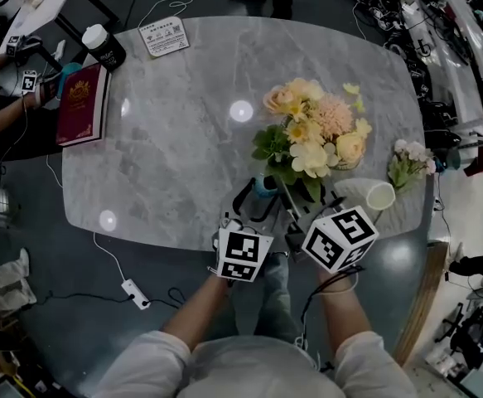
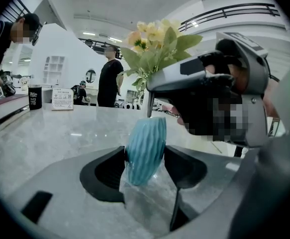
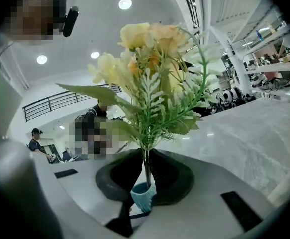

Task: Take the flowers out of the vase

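Only the head view shows the whole grey marble table [image 1: 166, 123], with the yellow and peach artificial flowers [image 1: 311, 135] just beyond both grippers. The left gripper [image 2: 145, 163] view shows its fingers clamped on the ribbed teal vase [image 2: 145, 143]. The right gripper [image 3: 145, 176] view shows narrow fingers pinching the stems [image 3: 145, 158] above the vase's mouth.

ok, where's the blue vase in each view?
Head view: vase just below centre, mostly hidden under the flowers.
Left gripper view: vase at centre, clamped between the jaws.
Right gripper view: only its rim shows, bottom centre, below the jaws pinching the stems.
Shared landmark: the flowers, upper centre in both gripper views.
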### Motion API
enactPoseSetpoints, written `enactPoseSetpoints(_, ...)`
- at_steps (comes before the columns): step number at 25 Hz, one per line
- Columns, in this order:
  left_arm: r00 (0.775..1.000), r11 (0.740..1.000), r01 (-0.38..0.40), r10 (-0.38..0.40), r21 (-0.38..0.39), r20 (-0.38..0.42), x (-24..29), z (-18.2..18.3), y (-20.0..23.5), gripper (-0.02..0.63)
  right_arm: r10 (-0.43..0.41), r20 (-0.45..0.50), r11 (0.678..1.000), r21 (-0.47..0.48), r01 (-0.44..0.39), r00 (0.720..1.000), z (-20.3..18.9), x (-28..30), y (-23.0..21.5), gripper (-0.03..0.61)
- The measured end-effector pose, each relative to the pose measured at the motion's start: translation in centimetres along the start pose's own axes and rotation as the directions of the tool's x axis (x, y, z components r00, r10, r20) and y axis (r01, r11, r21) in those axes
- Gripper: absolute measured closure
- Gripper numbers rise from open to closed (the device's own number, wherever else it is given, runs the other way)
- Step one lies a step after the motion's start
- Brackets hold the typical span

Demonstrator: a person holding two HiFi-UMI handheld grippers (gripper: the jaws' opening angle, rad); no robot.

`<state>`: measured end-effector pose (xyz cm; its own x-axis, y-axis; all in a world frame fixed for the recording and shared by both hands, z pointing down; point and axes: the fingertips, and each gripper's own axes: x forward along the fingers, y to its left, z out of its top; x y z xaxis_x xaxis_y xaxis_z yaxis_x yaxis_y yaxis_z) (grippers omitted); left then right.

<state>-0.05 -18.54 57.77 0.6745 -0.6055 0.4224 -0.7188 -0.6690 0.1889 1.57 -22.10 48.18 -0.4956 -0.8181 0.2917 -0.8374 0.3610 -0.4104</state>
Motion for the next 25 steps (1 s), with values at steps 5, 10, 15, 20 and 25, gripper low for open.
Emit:
enactPoseSetpoints(5, 1.0, 1.0, -0.005, 0.005, -0.01, -0.004, -0.1, 0.0, -0.1, 0.357, 0.007, 0.011, 1.0, 0.0, -0.007, 1.0, 0.8, -0.4, 0.4, 0.534)
enactPoseSetpoints(10, 1.0, 1.0, -0.02, 0.02, 0.008, 0.003, 0.0, 0.1, -0.1, 0.357, 0.015, 0.028, 1.0, -0.009, -0.015, 1.0, 1.8, -0.5, 0.9, 0.534)
enactPoseSetpoints(15, 0.999, 0.998, -0.043, 0.043, 0.04, 0.018, -0.2, 0.1, -0.4, 0.357, 0.021, 0.04, 1.0, -0.007, -0.021, 0.999, 2.9, -0.9, 1.3, 0.534)
enactPoseSetpoints(20, 0.999, 0.999, -0.045, 0.044, 0.029, 0.017, -0.5, 0.4, -0.6, 0.356, 0.016, 0.062, 1.0, 0.002, -0.016, 0.998, 4.3, -1.7, 1.4, 0.535)
enactPoseSetpoints(25, 0.999, 0.999, -0.048, 0.047, 0.021, 0.022, -1.0, 0.8, -0.3, 0.356, 0.011, 0.077, 1.0, 0.005, -0.012, 0.997, 5.0, -1.7, 1.4, 0.535)
